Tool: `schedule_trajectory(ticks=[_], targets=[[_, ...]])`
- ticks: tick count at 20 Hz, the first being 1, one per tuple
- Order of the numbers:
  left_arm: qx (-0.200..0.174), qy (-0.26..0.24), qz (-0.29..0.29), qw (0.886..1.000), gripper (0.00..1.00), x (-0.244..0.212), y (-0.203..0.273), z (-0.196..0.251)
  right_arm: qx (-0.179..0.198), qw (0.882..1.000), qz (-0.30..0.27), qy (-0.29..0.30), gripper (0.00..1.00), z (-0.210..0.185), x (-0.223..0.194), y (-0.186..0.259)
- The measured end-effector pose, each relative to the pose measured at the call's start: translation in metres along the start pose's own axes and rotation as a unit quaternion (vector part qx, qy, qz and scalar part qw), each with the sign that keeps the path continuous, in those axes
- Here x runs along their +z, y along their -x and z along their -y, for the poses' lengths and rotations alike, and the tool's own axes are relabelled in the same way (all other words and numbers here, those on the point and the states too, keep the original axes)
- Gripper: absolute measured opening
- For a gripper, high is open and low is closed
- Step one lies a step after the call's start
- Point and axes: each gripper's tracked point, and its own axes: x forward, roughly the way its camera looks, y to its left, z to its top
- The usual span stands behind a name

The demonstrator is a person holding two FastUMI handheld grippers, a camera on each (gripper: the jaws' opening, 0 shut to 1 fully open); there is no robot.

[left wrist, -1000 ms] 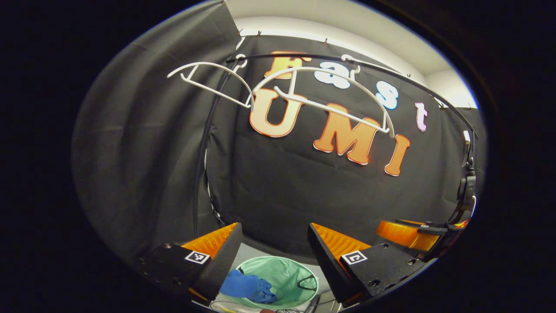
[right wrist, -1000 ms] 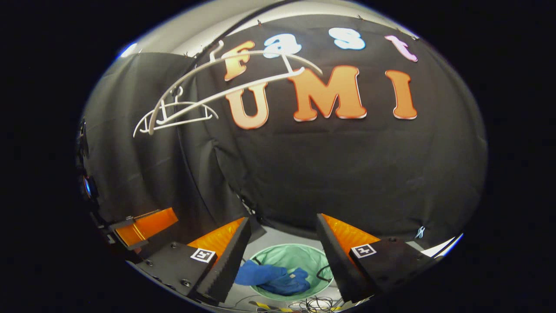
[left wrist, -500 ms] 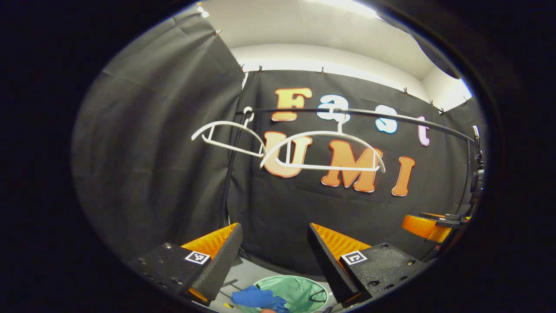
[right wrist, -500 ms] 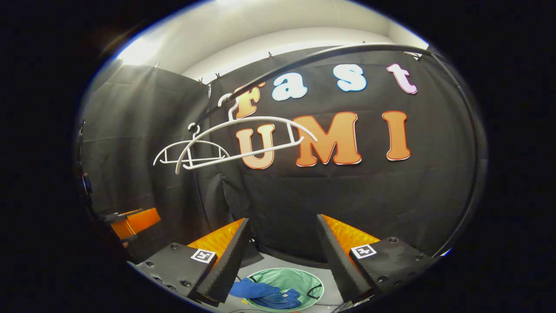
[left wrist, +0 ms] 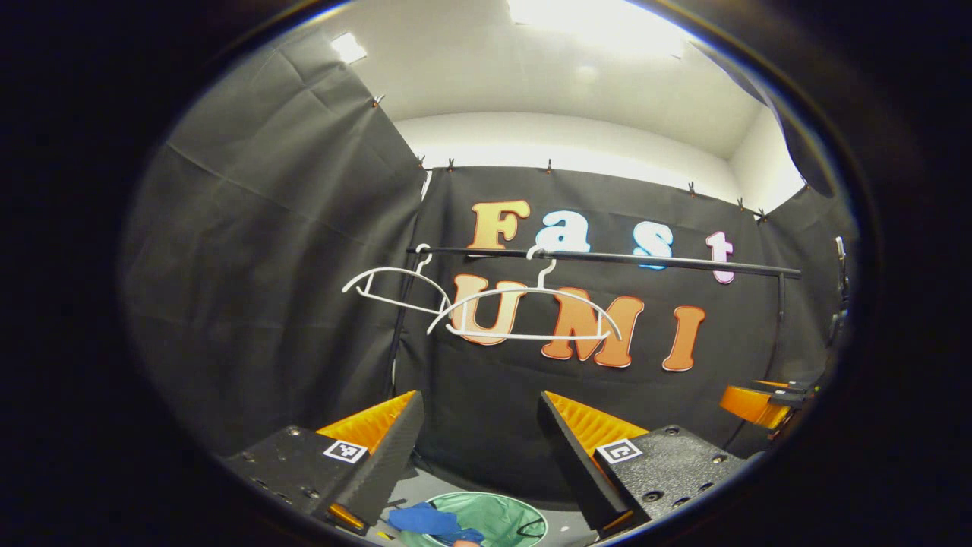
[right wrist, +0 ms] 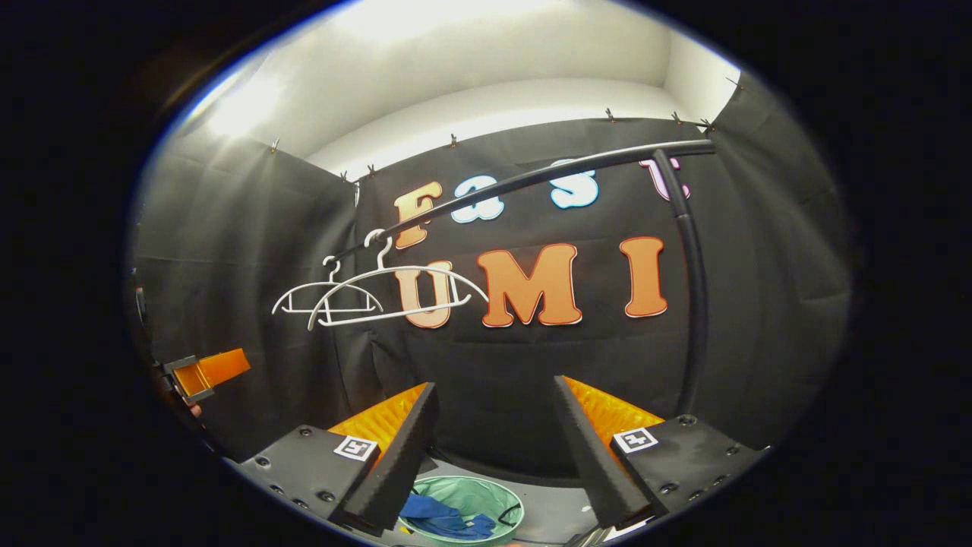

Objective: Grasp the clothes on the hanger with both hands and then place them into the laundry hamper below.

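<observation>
Above the hamper [right wrist: 463,503] with blue clothes [right wrist: 444,520], left tool [left wrist: 478,448] wide and empty, right tool [right wrist: 493,441] likewise

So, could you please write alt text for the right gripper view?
The right hand-held gripper is open and empty, aimed at the booth wall. Two bare white hangers hang from a black rail above, and blue clothes lie in the green laundry hamper on the floor below.

Left hand-held gripper [left wrist: 477,448], wedge-shaped ribbed fingers on textured black mounts, round screws, small square black-and-white marker tags; right hand-held gripper [right wrist: 492,448] built alike
</observation>
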Motion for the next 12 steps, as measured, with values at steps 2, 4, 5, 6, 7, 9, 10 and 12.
schedule_trajectory(ticks=[2,4,5,6,7,9,10,12], targets=[[-0.001,-0.005,0.001,1.000,0.95,0.005,0.013,0.009,0.002,1.000,0.002,0.004,1.00,0.009,0.003,0.012],[0.004,-0.008,0.009,1.000,0.92,0.013,0.026,0.012,0.005,1.000,0.009,0.008,1.00,0.015,0.007,0.023],[0.009,-0.008,0.016,1.000,0.92,0.014,0.024,0.009,0.004,1.000,0.011,0.011,0.98,0.018,0.007,0.026],[0.013,-0.007,0.022,1.000,0.92,0.014,0.024,0.009,0.003,1.000,0.012,0.012,1.00,0.020,0.007,0.030],[0.016,-0.006,0.023,1.000,0.91,0.014,0.025,0.009,0.007,1.000,0.014,0.012,0.97,0.019,0.007,0.035],[0.020,-0.011,0.022,1.000,0.92,0.013,0.030,0.010,0.019,1.000,0.012,0.014,0.98,0.014,0.004,0.041],[0.022,-0.013,0.024,0.999,0.92,0.014,0.031,0.010,0.022,1.000,0.010,0.016,0.98,0.014,0.003,0.043],[0.022,-0.017,0.028,0.999,0.95,0.016,0.034,0.011,0.024,1.000,0.011,0.017,0.98,0.013,0.002,0.046]])
